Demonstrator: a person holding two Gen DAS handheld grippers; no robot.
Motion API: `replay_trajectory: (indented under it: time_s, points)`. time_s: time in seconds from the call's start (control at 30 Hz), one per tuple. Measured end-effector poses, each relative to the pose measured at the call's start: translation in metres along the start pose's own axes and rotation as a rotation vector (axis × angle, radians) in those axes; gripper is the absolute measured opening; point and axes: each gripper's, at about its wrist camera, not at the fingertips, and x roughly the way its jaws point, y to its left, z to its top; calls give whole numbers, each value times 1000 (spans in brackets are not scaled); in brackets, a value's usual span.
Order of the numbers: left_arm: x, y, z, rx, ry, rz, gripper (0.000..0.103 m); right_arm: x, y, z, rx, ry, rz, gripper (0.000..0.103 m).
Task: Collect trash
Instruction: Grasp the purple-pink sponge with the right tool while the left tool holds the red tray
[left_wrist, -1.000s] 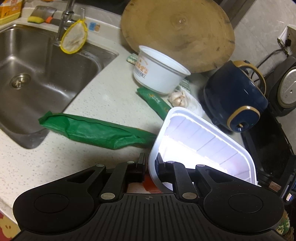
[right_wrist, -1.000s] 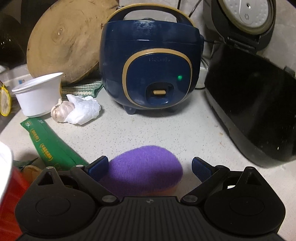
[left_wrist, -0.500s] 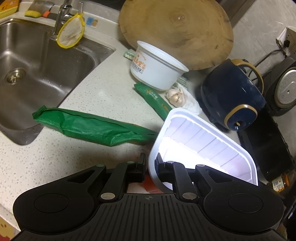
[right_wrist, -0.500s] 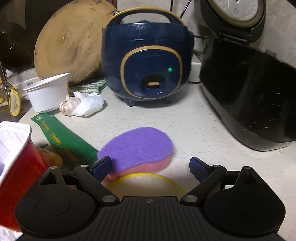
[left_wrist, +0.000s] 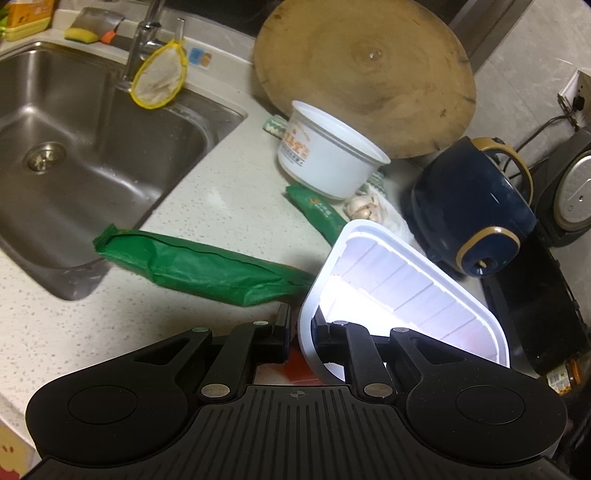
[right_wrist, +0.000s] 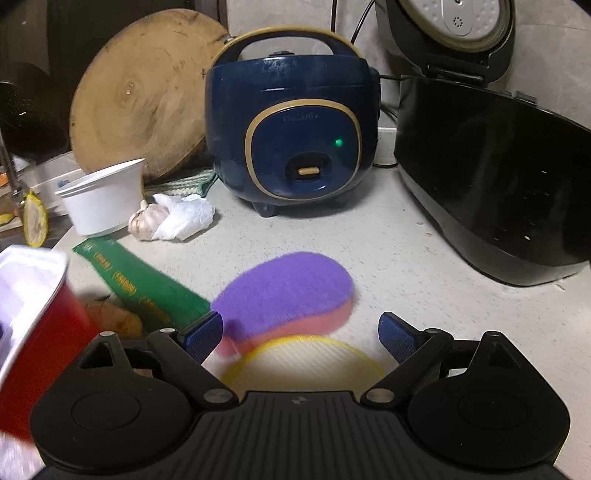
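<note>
Red-sided and white inside, the tub (left_wrist: 402, 291) hangs tilted in the left gripper (left_wrist: 300, 332), whose jaws pinch its rim. The right gripper (right_wrist: 299, 334) is spread wide and empty over a yellow-rimmed net (right_wrist: 303, 354), with the purple sponge (right_wrist: 284, 286) just past its fingertips. Trash lies further on: the green bag (left_wrist: 199, 266), a green wrapper (right_wrist: 136, 286), the crumpled tissue (right_wrist: 186, 218) beside the garlic (right_wrist: 147, 221). I'd bring the tub's mouth low beside one piece, then pick with the free jaws.
</note>
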Motion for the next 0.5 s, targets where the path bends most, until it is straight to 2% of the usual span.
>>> replay_trajectory:
  time_s: [0.13, 0.2, 0.27, 0.4, 0.5]
  points:
    - [-9, 0, -1, 22, -37, 41, 14, 23, 9, 15, 77, 47, -33, 92]
    - [-14, -2, -1, 43, -59, 51, 14, 37, 18, 19, 66, 90, -73, 93]
    - [-17, -1, -1, 50, -69, 55, 14, 44, 27, 20, 28, 91, -115, 92]
    - [-25, 4, -1, 51, -82, 52, 14, 30, 35, 23, -19, 51, -70, 89]
    - [-33, 12, -4, 43, -92, 41, 14, 0, 41, 28, -48, -14, -19, 88]
